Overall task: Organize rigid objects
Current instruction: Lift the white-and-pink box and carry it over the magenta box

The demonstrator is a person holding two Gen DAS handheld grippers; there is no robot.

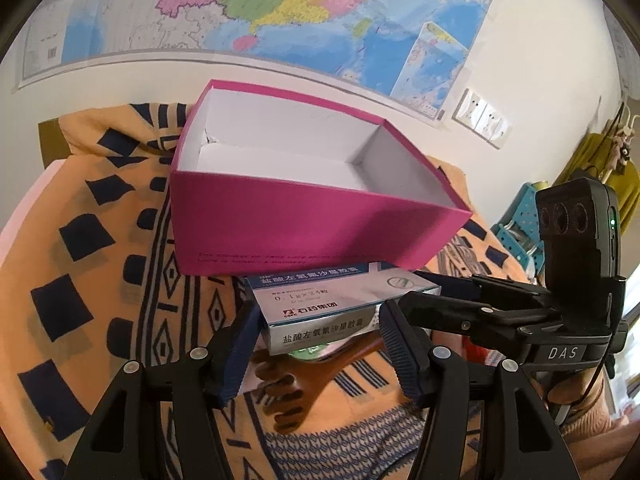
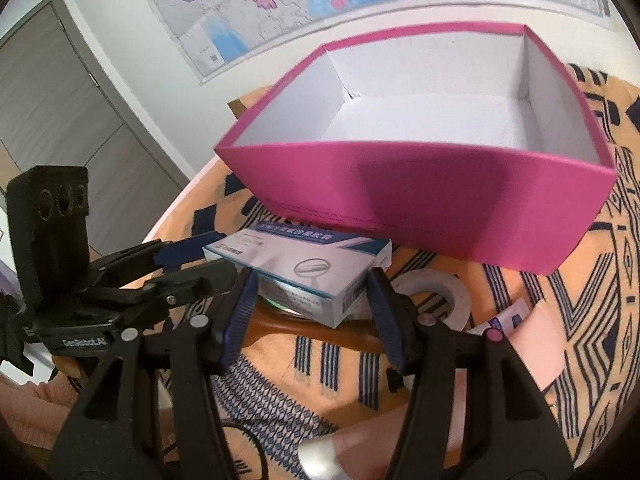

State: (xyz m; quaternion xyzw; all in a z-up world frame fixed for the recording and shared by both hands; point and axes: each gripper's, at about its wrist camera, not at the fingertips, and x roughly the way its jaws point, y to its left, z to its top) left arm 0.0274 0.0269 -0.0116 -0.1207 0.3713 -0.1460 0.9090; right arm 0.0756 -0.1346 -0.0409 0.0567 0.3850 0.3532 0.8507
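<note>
A white-and-blue medicine carton point(image 1: 336, 312) is held up just in front of the open pink box point(image 1: 304, 232), above the orange patterned cloth point(image 1: 100, 280) that covers the tabletop. The person's two grippers meet on it from opposite sides. The left gripper point(image 1: 318, 344) has its jaws set against the two ends of the carton, the blue ribbed pads point(image 1: 394, 344) pressing on its short sides, so it is grasping the carton. The right gripper point(image 2: 310, 308) straddles the same carton point(image 2: 304, 264) from the other direction, its jaws closed in on the carton's edges as well, though the contact on the near-left pad is partly hidden by the carton's corner.

The pink box point(image 2: 420, 200) stands upright with its white inside bare and its near wall just behind the carton. Beneath the carton lies a brown wooden handle point(image 2: 320, 330) and something green that is mostly hidden. A roll of white tape point(image 2: 436, 296) lies flat on the cloth just beside the right gripper, and a pale pink card point(image 2: 540, 344) rests further right. A large coloured map point(image 1: 280, 8) hangs on the wall behind.
</note>
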